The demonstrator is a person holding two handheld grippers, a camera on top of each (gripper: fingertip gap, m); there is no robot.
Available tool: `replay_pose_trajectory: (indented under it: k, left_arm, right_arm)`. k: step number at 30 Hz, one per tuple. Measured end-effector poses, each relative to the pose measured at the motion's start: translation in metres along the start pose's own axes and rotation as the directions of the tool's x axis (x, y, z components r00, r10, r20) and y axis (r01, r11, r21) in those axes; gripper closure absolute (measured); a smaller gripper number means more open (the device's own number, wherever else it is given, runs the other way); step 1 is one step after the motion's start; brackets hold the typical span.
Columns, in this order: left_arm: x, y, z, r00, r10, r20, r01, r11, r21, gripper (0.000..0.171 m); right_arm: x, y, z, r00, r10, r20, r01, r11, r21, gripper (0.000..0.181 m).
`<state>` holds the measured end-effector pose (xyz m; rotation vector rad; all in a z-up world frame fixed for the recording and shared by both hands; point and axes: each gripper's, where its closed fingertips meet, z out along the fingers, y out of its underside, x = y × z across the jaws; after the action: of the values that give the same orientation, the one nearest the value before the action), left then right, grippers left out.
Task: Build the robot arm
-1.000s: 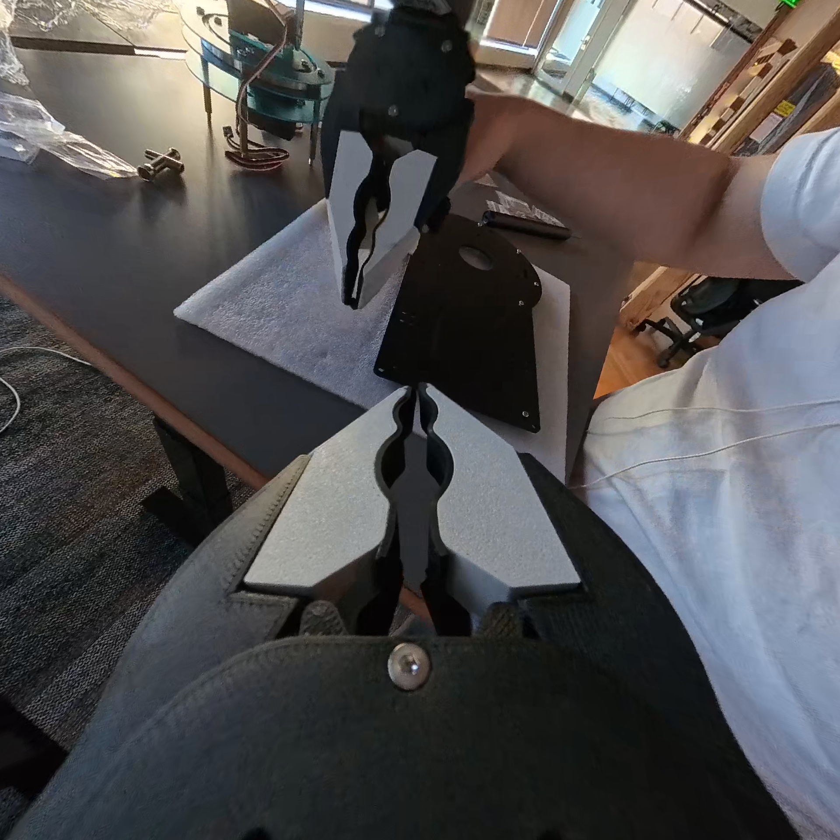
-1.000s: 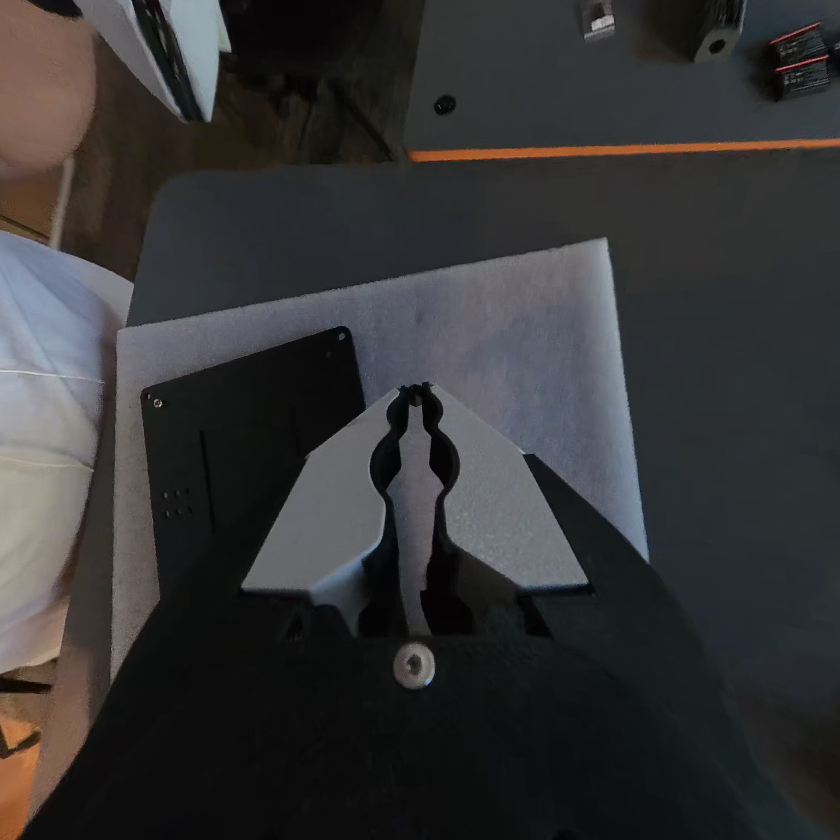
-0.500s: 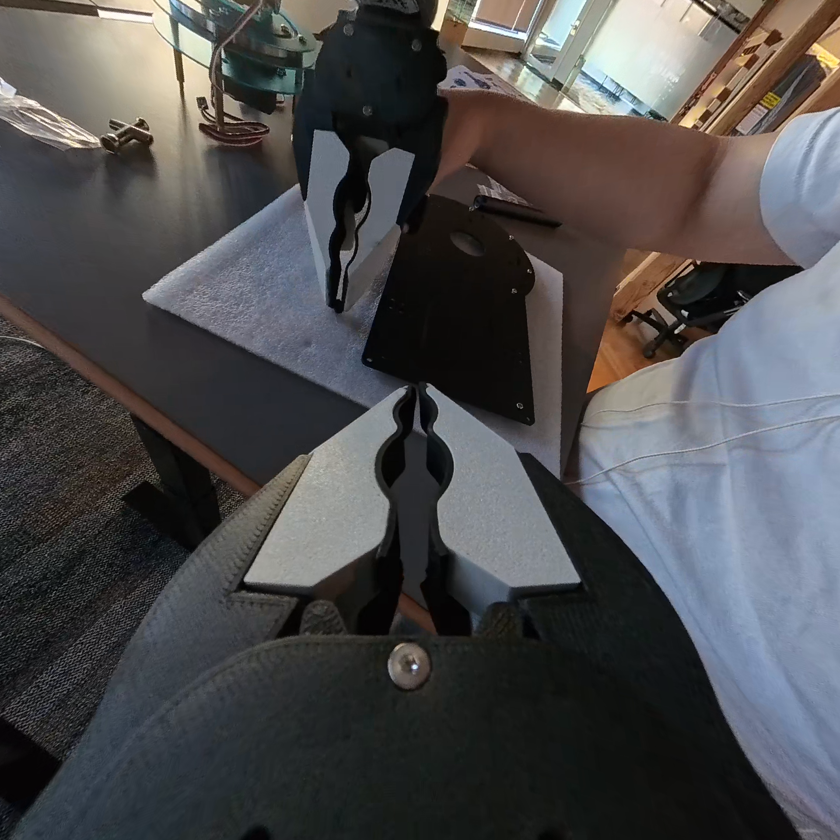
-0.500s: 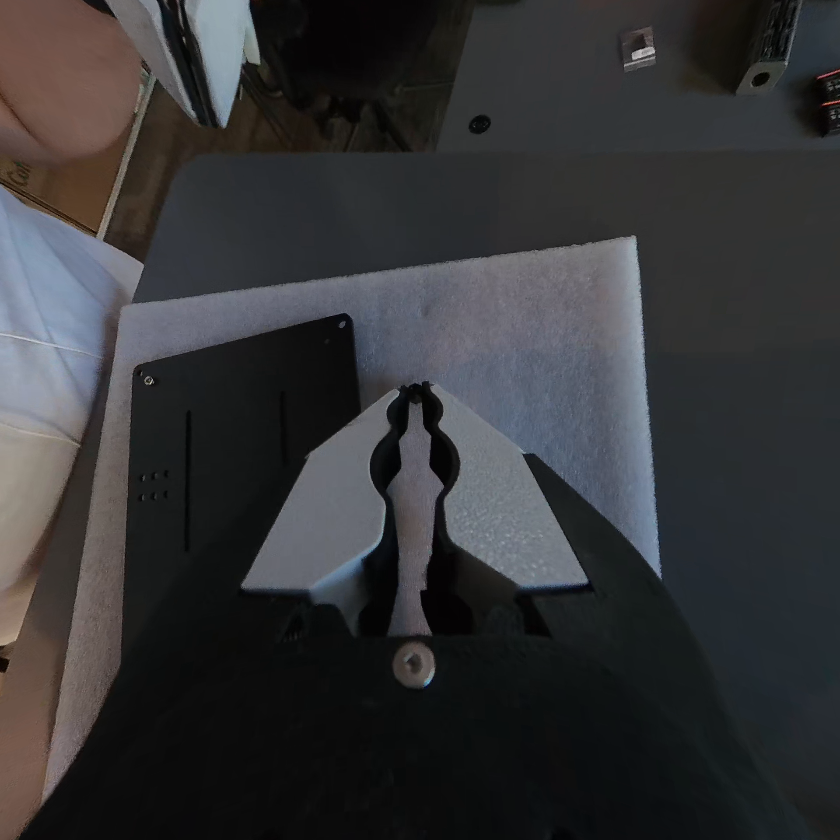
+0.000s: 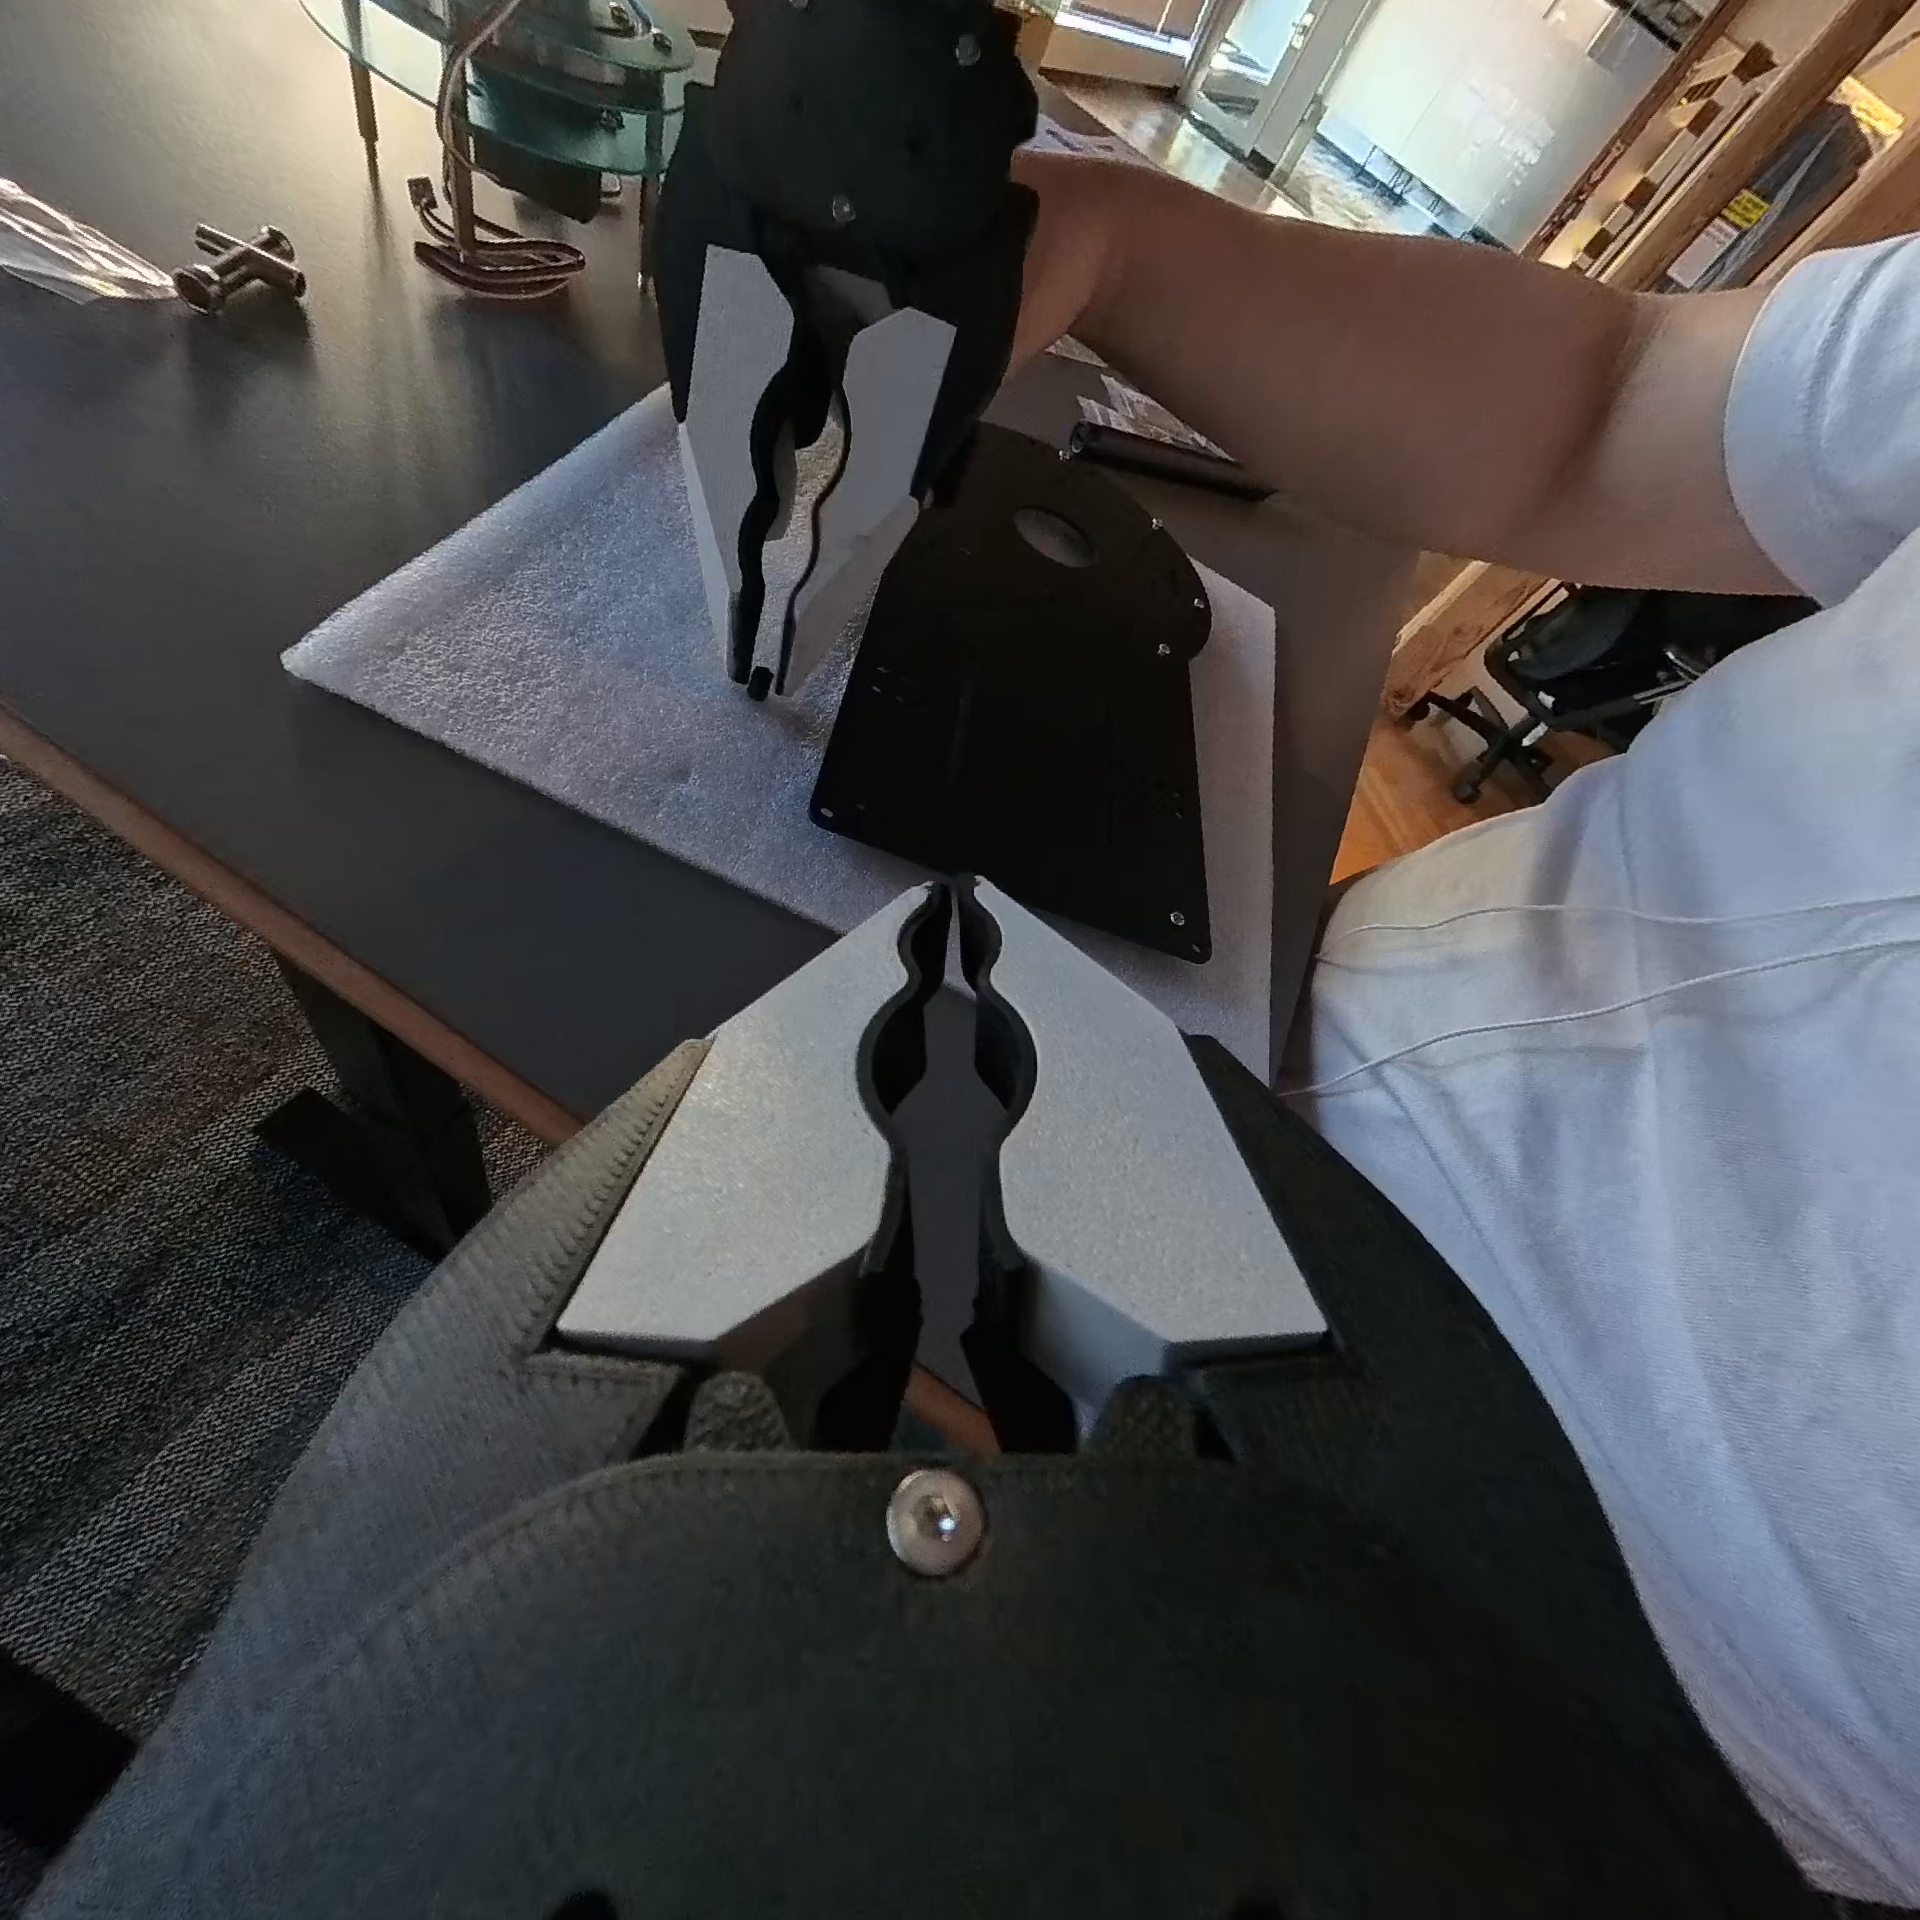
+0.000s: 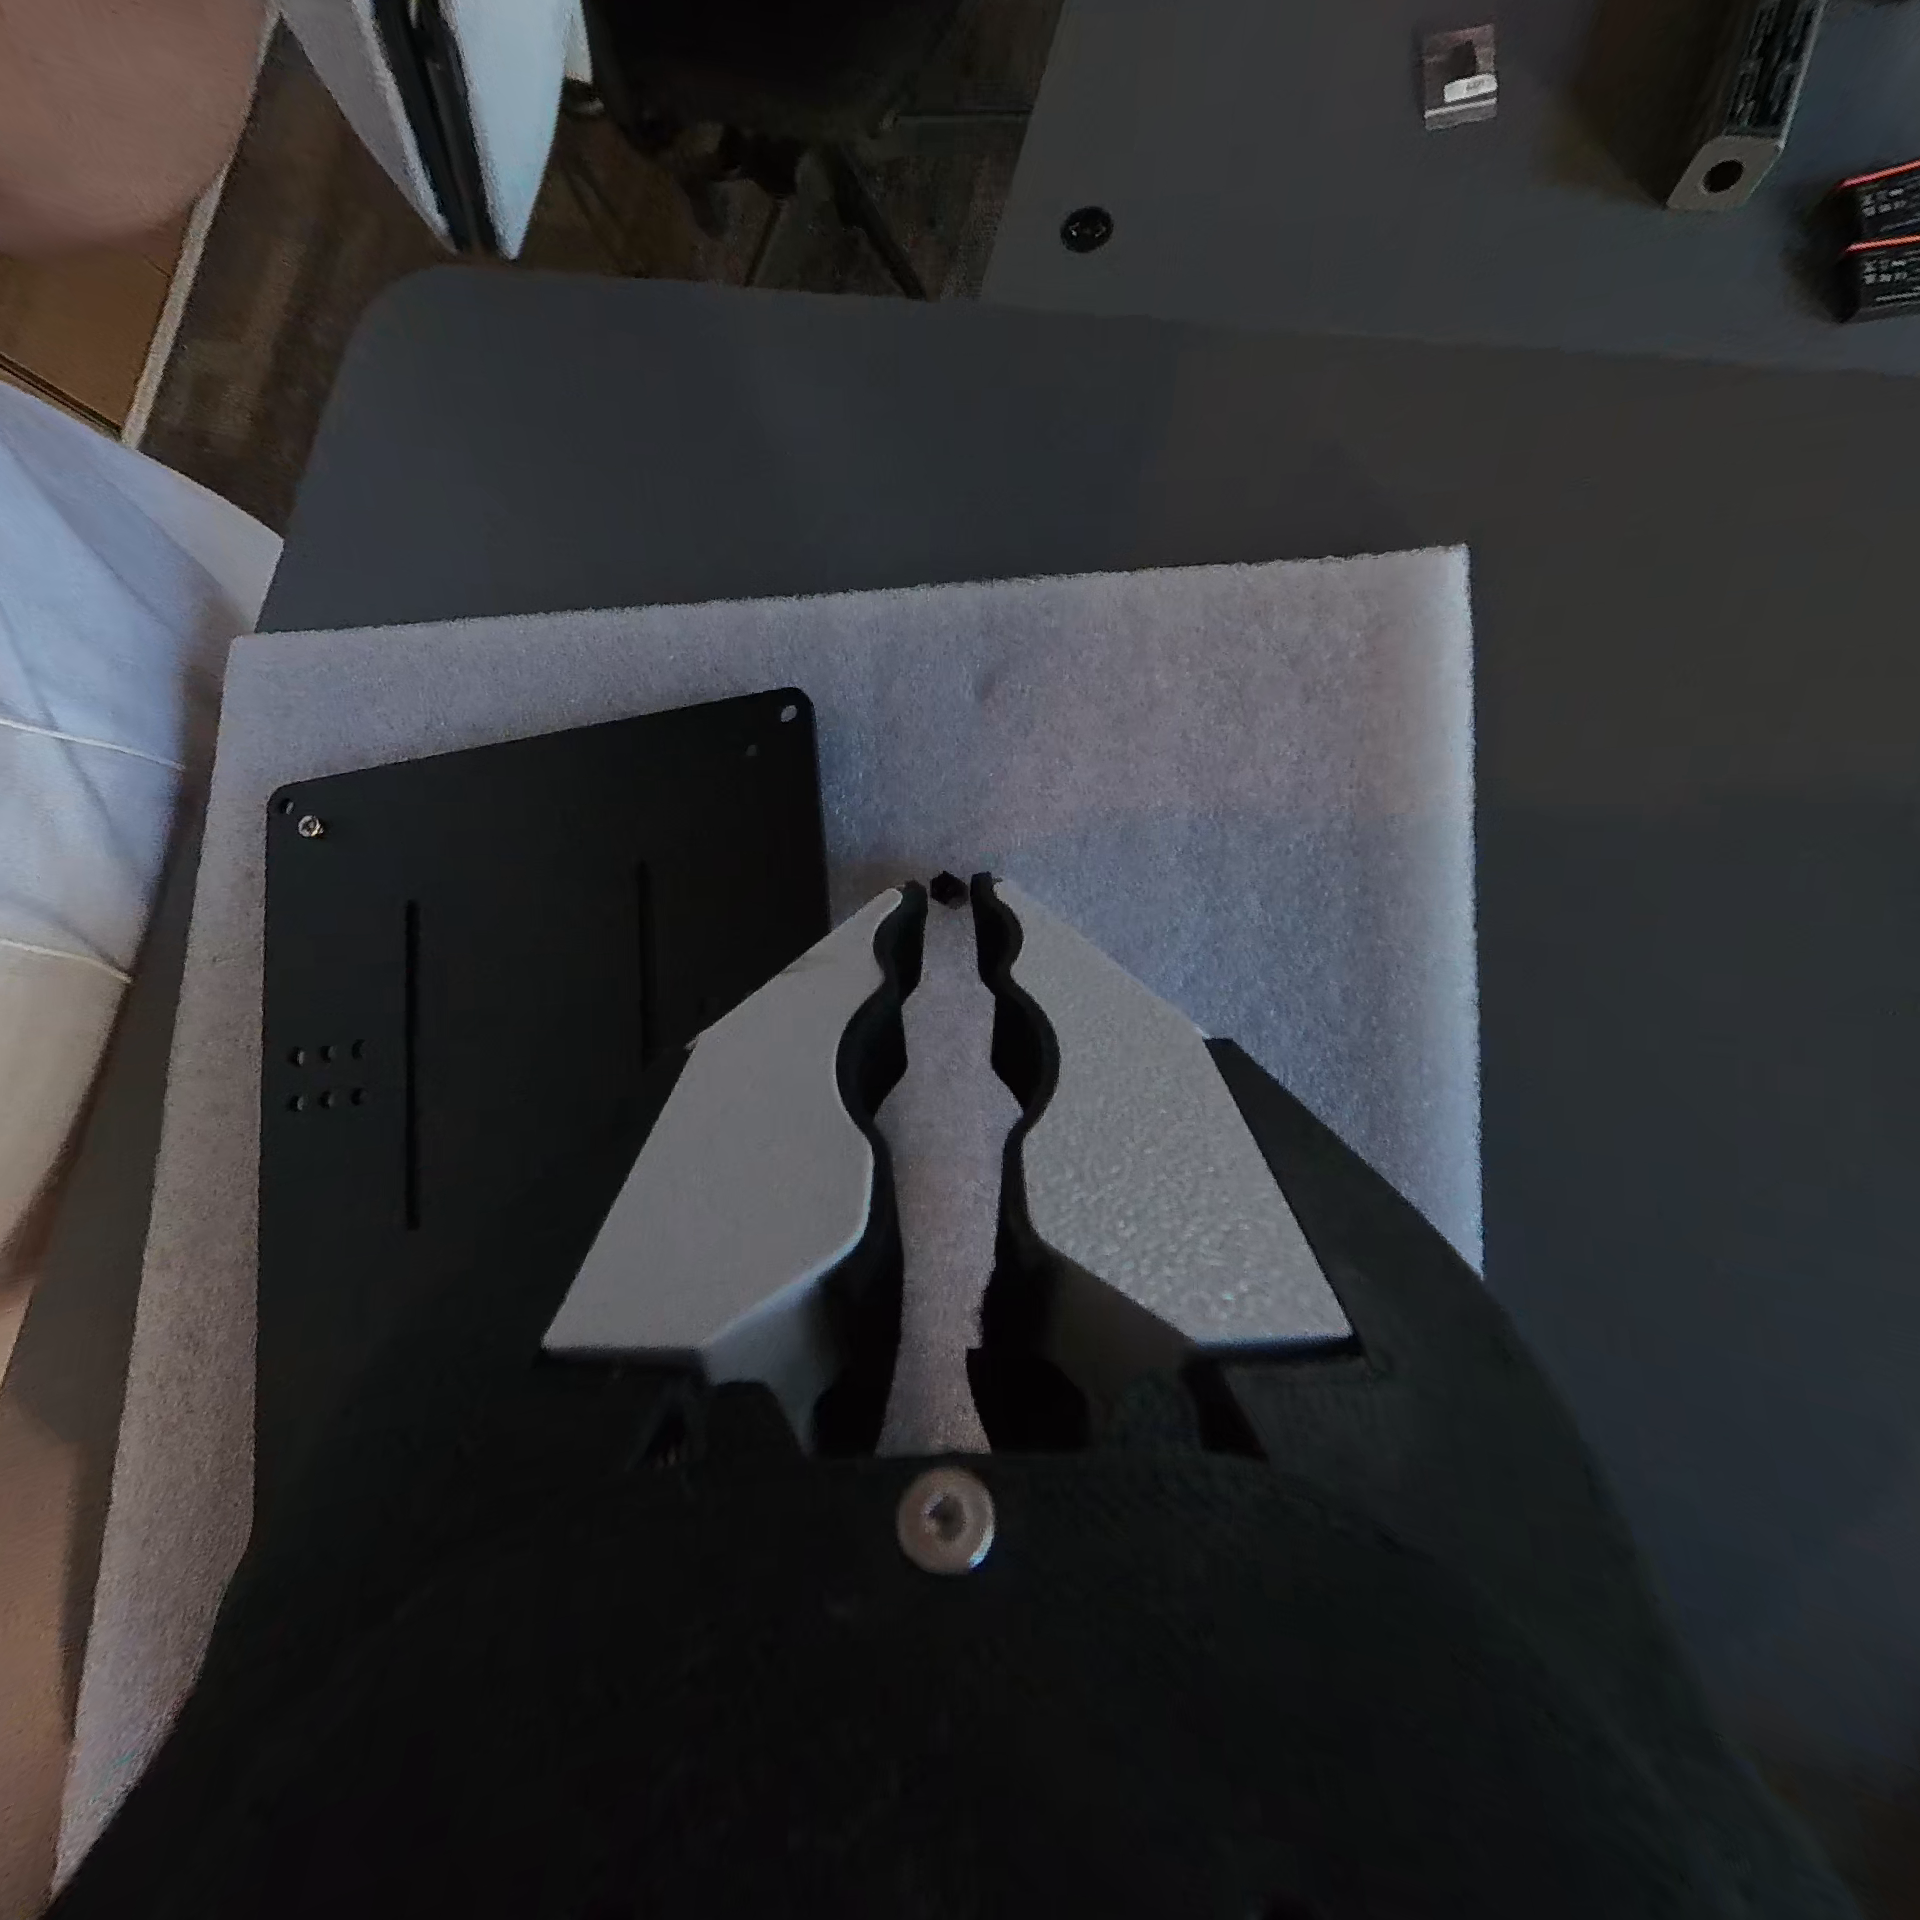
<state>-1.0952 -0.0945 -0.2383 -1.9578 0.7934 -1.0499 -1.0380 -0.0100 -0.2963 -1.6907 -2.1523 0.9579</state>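
My right gripper (image 6: 948,886) points down at a white foam pad (image 6: 1195,779) on a dark table. Its jaws are parted a little, and a small black part (image 6: 945,889) sits on the foam between the tips. The left wrist view shows the same gripper (image 5: 766,675) upright over the pad (image 5: 540,644). A flat black plate (image 6: 540,935) with slots and holes lies on the foam just left of it, and also shows in the left wrist view (image 5: 1039,727). My left gripper (image 5: 954,894) is shut and empty, held off the table's near edge.
A glass and teal disc assembly (image 5: 561,94) with wires, a metal cross tool (image 5: 244,270) and a black rod (image 5: 1164,462) lie on the table. A grey block (image 6: 1725,114) and small boxes (image 6: 1881,249) sit on the neighbouring table. A person's arm (image 5: 1351,395) reaches across. The tips of one gripper are about 12 centimetres away from the tips of the other.
My right gripper's jaws were shut and have parted slightly, showing the small black part between the tips. It has come lower toward the foam. My left gripper stays shut.
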Motion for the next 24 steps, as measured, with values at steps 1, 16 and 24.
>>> replay_pose_trajectory:
  k: [1, 16, 24]
  left_arm:
    - [0.0, 0.0, 0.0, 1.0, 0.0, 0.0, 0.0, 1.0, -0.001, 0.171]
    - [0.003, 0.001, 0.0, 0.997, -0.081, -0.004, 0.081, 0.997, -0.001, 0.17]
    - [0.019, 0.005, 0.031, 0.911, -0.413, -0.006, 0.412, 0.91, 0.041, 0.168]
  right_arm:
    - [0.0, 0.001, 0.0, 1.0, -0.006, -0.004, 0.006, 1.0, -0.007, 0.173]
    - [0.001, 0.001, -0.019, 0.997, -0.018, -0.074, 0.018, 1.0, 0.0, 0.159]
    - [-0.031, 0.026, -0.054, 0.897, 0.289, 0.334, -0.295, 0.955, -0.034, 0.166]
